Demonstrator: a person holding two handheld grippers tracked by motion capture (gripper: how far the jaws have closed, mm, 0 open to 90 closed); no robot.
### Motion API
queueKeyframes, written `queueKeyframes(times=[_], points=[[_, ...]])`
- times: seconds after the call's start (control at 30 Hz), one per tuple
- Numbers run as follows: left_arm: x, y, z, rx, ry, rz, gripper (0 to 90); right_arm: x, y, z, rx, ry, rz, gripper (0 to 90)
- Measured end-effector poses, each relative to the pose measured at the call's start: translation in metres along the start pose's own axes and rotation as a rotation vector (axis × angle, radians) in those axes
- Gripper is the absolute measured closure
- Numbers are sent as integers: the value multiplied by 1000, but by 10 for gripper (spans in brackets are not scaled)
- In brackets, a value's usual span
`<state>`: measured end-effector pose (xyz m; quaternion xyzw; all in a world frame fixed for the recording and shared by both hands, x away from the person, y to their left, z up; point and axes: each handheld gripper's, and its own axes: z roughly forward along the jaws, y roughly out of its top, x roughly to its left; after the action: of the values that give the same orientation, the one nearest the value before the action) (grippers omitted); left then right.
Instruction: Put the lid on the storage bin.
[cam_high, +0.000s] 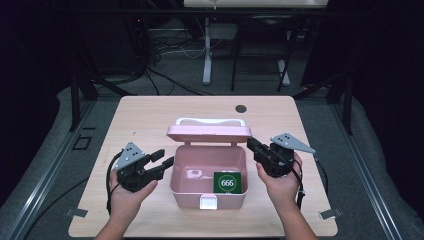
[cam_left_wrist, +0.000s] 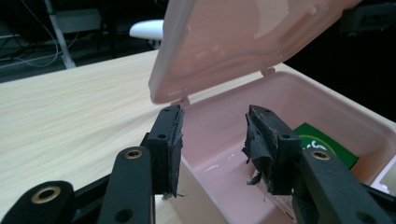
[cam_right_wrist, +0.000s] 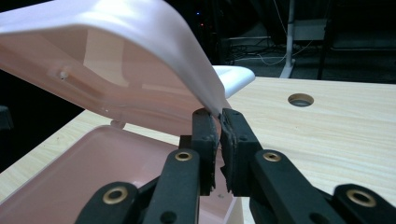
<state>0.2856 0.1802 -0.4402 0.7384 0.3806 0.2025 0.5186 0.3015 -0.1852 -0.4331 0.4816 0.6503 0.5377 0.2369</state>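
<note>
Two tools sit in my hands at the near side of the table (cam_high: 140, 112). My left tool (cam_high: 168, 159) is released, its jaws spread at the left wall of the pink box (cam_high: 208, 192), which stands mid-table. A green card (cam_high: 227, 182) marked 666 lies inside at the front right. My right tool (cam_right_wrist: 219, 122) is clenched on the raised lid (cam_high: 209, 132)'s right edge. Beyond, a white handle (cam_high: 211, 121) tops the lid.
</note>
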Motion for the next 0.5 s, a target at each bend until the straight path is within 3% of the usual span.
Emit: queueKeyframes(times=[0.27, 0.5], points=[[-5, 12, -2, -16, 4, 18, 563, -1, -5, 2, 12, 3, -5, 796], [-7, 20, -4, -31, 8, 32, 632, -1, -8, 3, 23, 5, -1, 781]])
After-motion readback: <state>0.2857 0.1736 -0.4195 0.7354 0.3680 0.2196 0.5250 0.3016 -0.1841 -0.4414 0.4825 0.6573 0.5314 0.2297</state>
